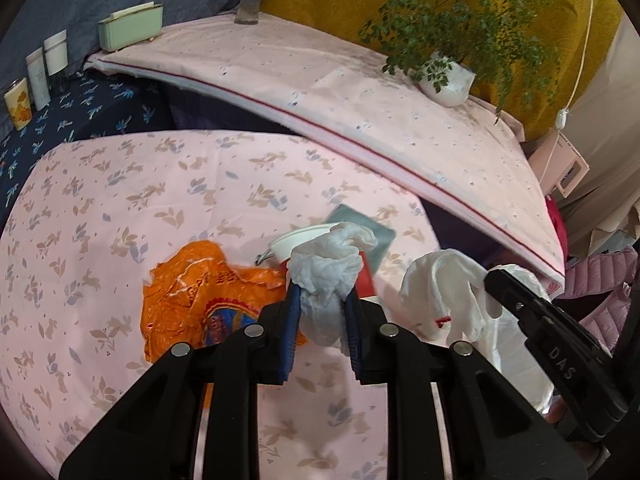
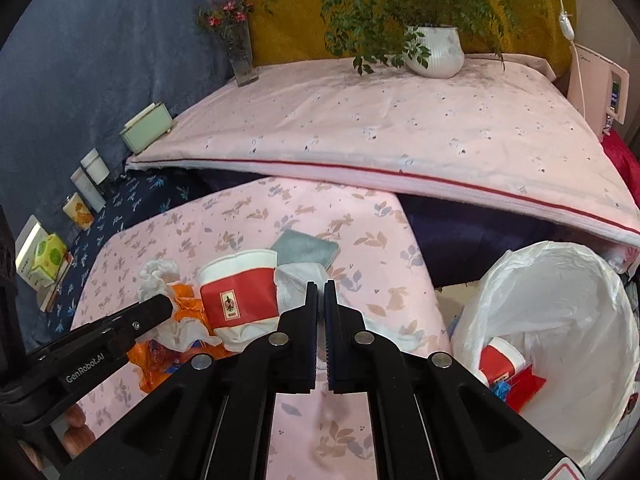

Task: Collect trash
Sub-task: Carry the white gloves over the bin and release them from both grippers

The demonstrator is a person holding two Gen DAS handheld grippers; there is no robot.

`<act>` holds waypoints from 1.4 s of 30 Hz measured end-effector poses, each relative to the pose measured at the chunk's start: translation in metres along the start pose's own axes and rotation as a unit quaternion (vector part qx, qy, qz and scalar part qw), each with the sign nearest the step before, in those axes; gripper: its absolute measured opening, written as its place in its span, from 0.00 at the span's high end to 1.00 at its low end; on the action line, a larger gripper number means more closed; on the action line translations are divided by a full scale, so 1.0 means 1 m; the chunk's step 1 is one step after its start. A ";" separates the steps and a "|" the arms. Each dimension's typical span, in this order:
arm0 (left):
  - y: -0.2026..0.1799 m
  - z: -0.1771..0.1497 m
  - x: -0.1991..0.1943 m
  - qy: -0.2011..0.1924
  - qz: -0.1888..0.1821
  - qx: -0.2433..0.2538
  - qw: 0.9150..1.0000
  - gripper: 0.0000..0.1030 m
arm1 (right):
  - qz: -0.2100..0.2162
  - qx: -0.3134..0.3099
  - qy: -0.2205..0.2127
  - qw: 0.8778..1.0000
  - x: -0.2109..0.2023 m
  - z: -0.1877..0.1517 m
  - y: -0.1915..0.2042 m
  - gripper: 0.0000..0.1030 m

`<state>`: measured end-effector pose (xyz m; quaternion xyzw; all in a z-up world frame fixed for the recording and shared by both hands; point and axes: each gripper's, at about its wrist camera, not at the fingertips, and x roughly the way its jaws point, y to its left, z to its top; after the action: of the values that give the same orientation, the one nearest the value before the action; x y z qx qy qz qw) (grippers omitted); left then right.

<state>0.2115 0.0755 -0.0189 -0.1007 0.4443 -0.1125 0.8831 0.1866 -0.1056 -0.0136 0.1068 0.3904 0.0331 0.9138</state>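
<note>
My left gripper is shut on a crumpled white tissue, held above the pink rabbit-print tablecloth. Under it lie an orange plastic bag and a red-and-white paper cup on its side. My right gripper is shut on a thin white plastic sheet; the left wrist view shows that sheet hanging from the right gripper. The right wrist view shows the left gripper with its tissue. A bin with a white liner stands at the right.
The bin holds another red-and-white cup and a red packet. A grey cloth lies behind the cup. A raised pink pad carries a potted plant and a vase. Bottles and boxes line the left.
</note>
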 end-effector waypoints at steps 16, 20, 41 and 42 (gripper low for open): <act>-0.107 0.010 -0.031 -0.015 -0.083 0.068 0.994 0.80 | -0.039 0.034 -0.092 0.994 -0.103 0.023 -0.057 0.97; -0.136 0.006 -0.031 -0.009 -0.100 0.088 0.991 0.80 | -0.053 0.050 -0.107 0.992 -0.122 0.023 -0.081 0.97; -0.240 -0.025 -0.012 0.021 -0.141 0.165 0.976 0.59 | -0.108 0.124 -0.124 0.979 -0.155 0.002 -0.168 0.91; -0.242 -0.025 -0.013 0.015 -0.137 0.167 0.976 0.52 | -0.111 0.125 -0.125 0.978 -0.156 0.002 -0.170 0.88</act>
<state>0.1578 -0.1535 0.0437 -0.0106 0.4143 -0.3066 0.8569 0.0757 -0.2940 0.0605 0.1795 0.2834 -0.1315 0.9328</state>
